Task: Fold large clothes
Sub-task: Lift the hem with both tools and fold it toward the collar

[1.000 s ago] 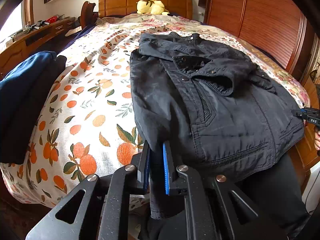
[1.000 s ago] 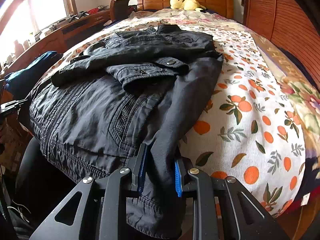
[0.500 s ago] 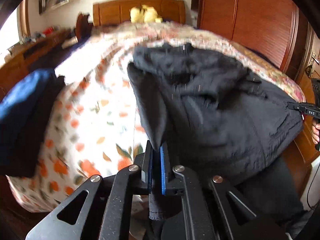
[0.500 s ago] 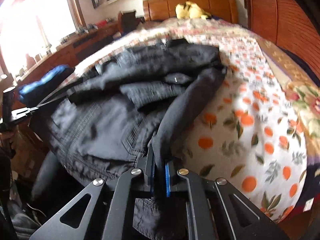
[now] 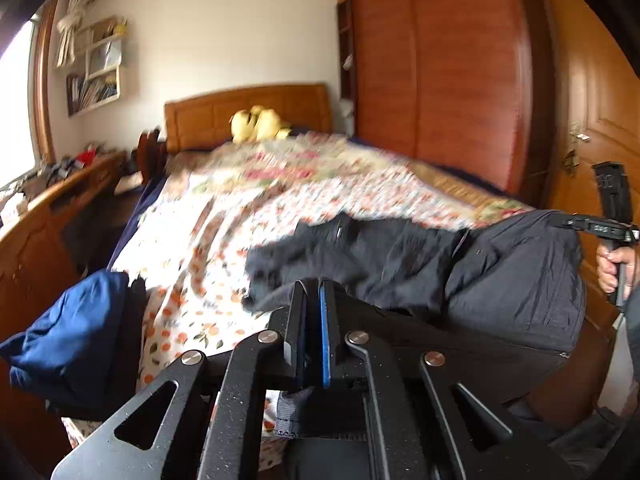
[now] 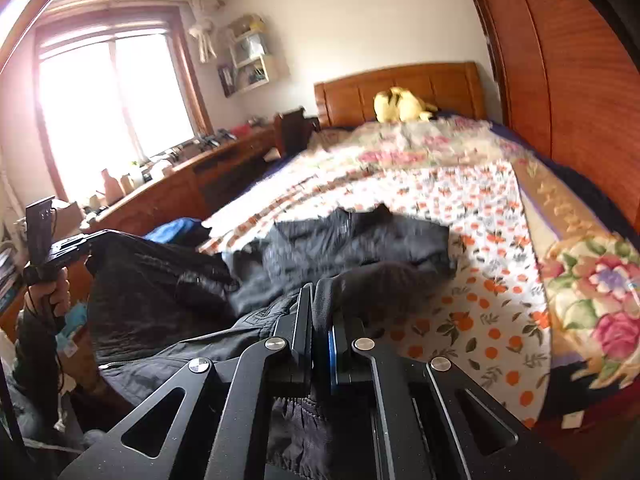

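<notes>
A black jacket [image 5: 420, 256] lies at the foot of the bed [image 5: 248, 200] on an orange-print sheet; its near hem is lifted off the bed. My left gripper [image 5: 312, 296] is shut on the jacket's left hem corner. My right gripper [image 6: 320, 304] is shut on the jacket's [image 6: 360, 240] right hem and sleeve. The right gripper also shows at the right edge of the left wrist view [image 5: 600, 228], pinching the fabric. The left gripper shows at the left of the right wrist view [image 6: 68, 248].
A blue garment pile [image 5: 68, 336] sits at the bed's left corner. A wooden desk [image 5: 48, 208] with clutter runs along the left. A wooden wardrobe [image 5: 440, 80] and door [image 5: 592, 120] stand on the right. A yellow plush toy [image 5: 258, 122] rests against the headboard.
Both grippers have closed on the jacket's lower corners and lifted them up. The jacket's lower half has risen and bunched toward the collar. Both cameras now point higher.
</notes>
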The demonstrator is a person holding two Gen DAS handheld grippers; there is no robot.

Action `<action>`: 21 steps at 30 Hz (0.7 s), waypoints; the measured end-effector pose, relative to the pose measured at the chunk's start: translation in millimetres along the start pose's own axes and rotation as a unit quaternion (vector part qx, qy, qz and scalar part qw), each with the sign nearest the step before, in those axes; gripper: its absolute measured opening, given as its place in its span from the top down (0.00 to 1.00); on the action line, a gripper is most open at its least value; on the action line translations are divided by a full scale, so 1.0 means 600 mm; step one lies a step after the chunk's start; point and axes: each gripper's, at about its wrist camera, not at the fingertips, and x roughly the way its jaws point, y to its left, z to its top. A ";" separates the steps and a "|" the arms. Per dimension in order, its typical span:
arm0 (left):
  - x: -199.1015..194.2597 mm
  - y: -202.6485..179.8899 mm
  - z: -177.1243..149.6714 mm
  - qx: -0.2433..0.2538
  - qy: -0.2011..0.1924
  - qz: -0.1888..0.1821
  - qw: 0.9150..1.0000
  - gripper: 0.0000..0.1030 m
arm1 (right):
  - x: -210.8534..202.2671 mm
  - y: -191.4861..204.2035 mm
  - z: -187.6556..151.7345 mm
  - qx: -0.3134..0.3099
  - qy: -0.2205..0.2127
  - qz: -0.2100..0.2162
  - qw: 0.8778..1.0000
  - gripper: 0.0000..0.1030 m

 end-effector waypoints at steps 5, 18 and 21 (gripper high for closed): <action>-0.019 -0.022 -0.012 0.009 -0.011 0.001 1.000 0.94 | -0.025 -0.003 -0.039 0.004 0.004 -0.020 1.000 0.95; 0.146 0.026 -0.043 -0.034 0.035 0.009 0.999 0.94 | 0.192 -0.045 -0.024 0.008 0.063 -0.039 0.997 0.95; 0.194 0.036 -0.032 -0.035 0.038 0.017 0.999 0.94 | 0.261 -0.072 0.004 0.006 0.067 -0.051 0.996 0.95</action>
